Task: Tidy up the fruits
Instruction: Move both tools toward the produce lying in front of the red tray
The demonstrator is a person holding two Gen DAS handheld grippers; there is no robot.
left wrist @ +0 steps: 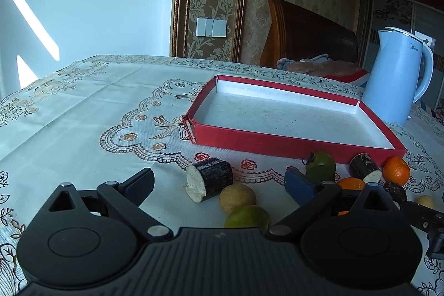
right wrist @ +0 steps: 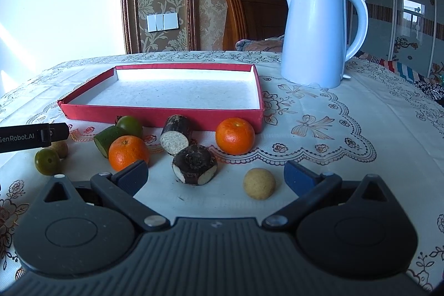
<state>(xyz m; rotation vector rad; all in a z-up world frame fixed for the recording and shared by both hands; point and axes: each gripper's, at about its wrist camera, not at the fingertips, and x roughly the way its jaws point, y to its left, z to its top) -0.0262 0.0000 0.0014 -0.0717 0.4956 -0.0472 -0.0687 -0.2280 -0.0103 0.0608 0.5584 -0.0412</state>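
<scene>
1. Left gripper [left wrist: 219, 185]: lower centre of the left wrist view, jaws spread wide and grasping nothing. Between its fingers lie a dark sugarcane piece [left wrist: 209, 179], a tan round fruit [left wrist: 237, 198] and a green fruit [left wrist: 247, 217], the last two touching.
2. Right gripper [right wrist: 216, 175]: lower centre of the right wrist view, jaws likewise released and empty. Between its fingers sit a stubby dark cane chunk [right wrist: 194, 164] and a tan round fruit [right wrist: 259, 183], apart from each other.
3. Red tray [right wrist: 161, 115]: shallow, white-lined, nothing inside; middle left of the right wrist view, on the patterned tablecloth [right wrist: 319, 129].
4. Fruit along the tray's near wall, right wrist view: orange [right wrist: 235, 136] towards centre right; a second orange [right wrist: 128, 151] just left of centre; upright cane section [right wrist: 176, 136] between them; a cut green piece [right wrist: 106, 140] and a green round fruit [right wrist: 129, 125] further left.
5. Far left of the same view: a green fruit [right wrist: 47, 160] beside a tan one [right wrist: 59, 148], under the tip of the other gripper.
6. Pale blue kettle [right wrist: 319, 32]: upright, upper right, just beside the tray's far right corner.
</scene>
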